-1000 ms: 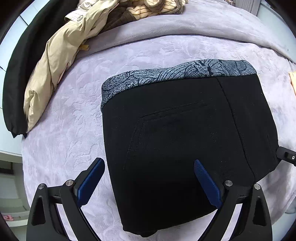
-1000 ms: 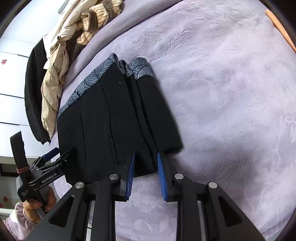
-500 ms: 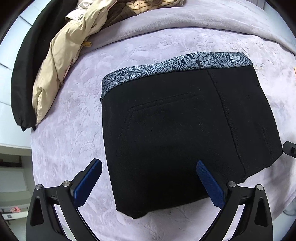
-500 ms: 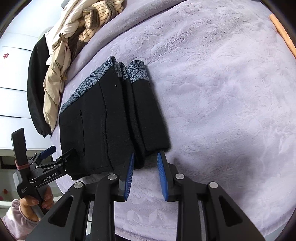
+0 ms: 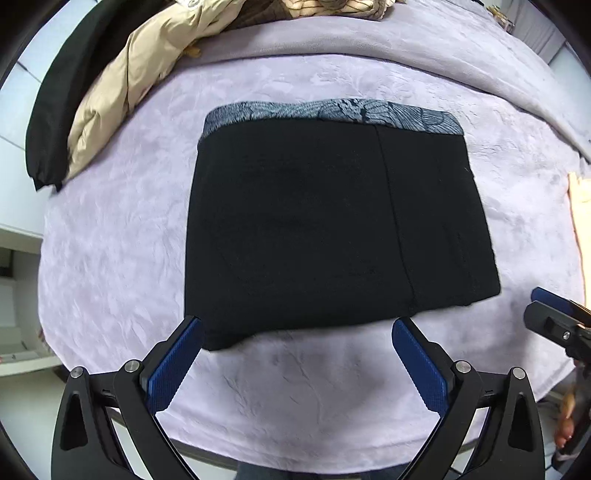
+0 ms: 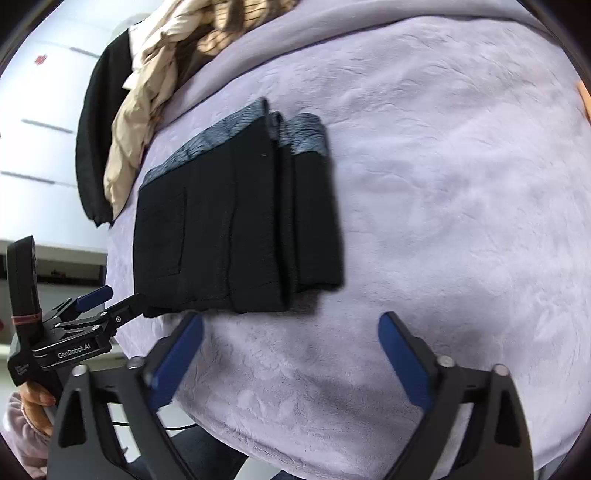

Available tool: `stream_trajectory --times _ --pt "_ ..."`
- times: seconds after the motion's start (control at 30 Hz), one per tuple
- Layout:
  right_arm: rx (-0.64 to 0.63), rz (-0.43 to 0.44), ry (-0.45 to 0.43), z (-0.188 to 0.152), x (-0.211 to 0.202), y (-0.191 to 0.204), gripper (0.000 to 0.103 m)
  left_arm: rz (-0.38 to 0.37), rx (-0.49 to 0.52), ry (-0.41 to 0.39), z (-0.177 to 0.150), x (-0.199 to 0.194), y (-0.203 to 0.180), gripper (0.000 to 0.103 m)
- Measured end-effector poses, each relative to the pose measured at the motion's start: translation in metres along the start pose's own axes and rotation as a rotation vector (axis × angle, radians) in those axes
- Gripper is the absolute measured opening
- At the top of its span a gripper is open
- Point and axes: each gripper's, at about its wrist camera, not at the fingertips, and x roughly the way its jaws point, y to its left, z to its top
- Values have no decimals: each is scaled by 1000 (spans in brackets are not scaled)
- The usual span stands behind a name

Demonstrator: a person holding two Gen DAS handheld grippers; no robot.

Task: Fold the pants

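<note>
The black pants (image 5: 332, 229) lie folded into a compact stack on the lilac blanket (image 5: 295, 387), with the grey patterned waistband (image 5: 332, 110) at the far edge. In the right wrist view the pants (image 6: 240, 221) show several stacked layers. My left gripper (image 5: 297, 325) is open and empty, just short of the stack's near edge. My right gripper (image 6: 291, 321) is open and empty, just short of the stack's near right corner. The left gripper also shows in the right wrist view (image 6: 107, 299), and the right gripper's tip shows in the left wrist view (image 5: 554, 306).
A pile of clothes lies at the far left of the bed: a beige jacket (image 5: 122, 92), a black garment (image 5: 62, 96) and a striped piece (image 6: 236, 22). A grey blanket fold (image 5: 406, 40) runs along the back. White furniture (image 6: 37, 147) stands left of the bed.
The right gripper has opened wide and backed off the stack's corner. The left gripper has drawn back from over the pants to just short of their near edge.
</note>
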Motion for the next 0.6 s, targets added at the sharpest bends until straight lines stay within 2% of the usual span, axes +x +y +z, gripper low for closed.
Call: stream_trajectory --times 0.2,0.37,0.6 --pt "-35 20 49 2 5 12 103 5 -56 21 -18 -4 9 102" --pt "-34 -1 49 4 4 17 103 11 -76 19 -23 -6 28 102" --pt "11 -34 48 5 7 24 103 -80 -133 27 -14 3 68 102"
